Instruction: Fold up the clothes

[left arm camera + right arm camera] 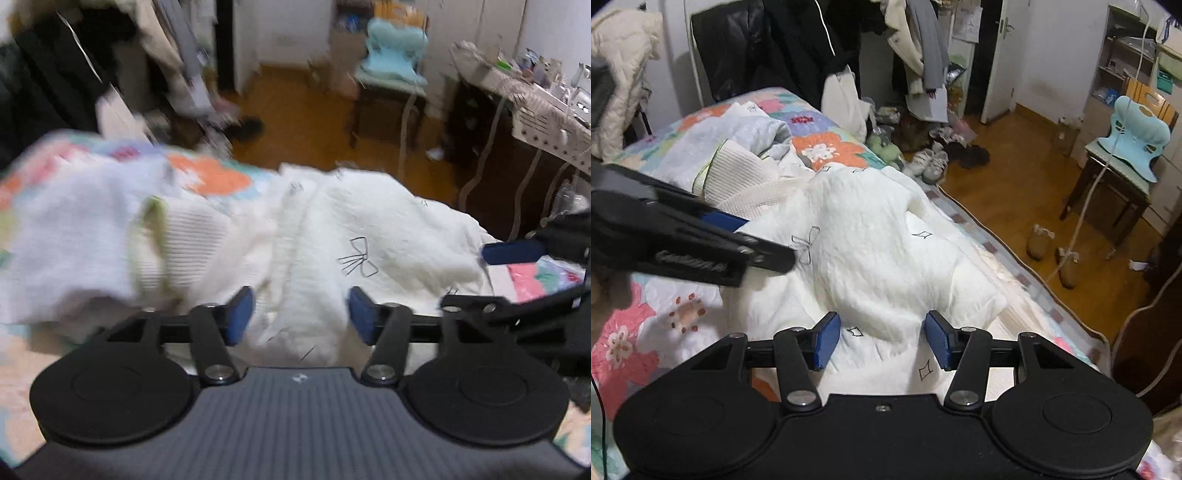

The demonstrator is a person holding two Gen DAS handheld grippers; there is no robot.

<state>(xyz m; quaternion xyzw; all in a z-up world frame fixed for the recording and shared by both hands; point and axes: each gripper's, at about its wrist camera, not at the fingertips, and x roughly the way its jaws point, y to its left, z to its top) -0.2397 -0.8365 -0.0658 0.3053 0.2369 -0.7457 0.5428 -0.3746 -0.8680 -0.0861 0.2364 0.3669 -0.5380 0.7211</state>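
A white knit garment [879,236], fluffy in texture and dotted with small black bow outlines, lies rumpled on the bed [646,332], heaped into a soft ridge with folds running toward the near edge. Behind it sits a cream ribbed sweater [738,177] with a pale green trim, touching the white garment's far side, and beyond that a light blue-grey quilted piece [713,136] bunched on the floral bedcover. The right gripper [881,339] hovers low over the near part of the white garment, its blue pads spread wide with nothing between them but cloth lying below. The left gripper [301,314] is likewise spread apart, its pads either side of a raised fold of the same white garment [369,229] without closing on it; this view is blurred. To the right of the bed, a wooden floor holds a chair [1123,162] with a light blue cushion and a pair of brown slippers [1052,251].
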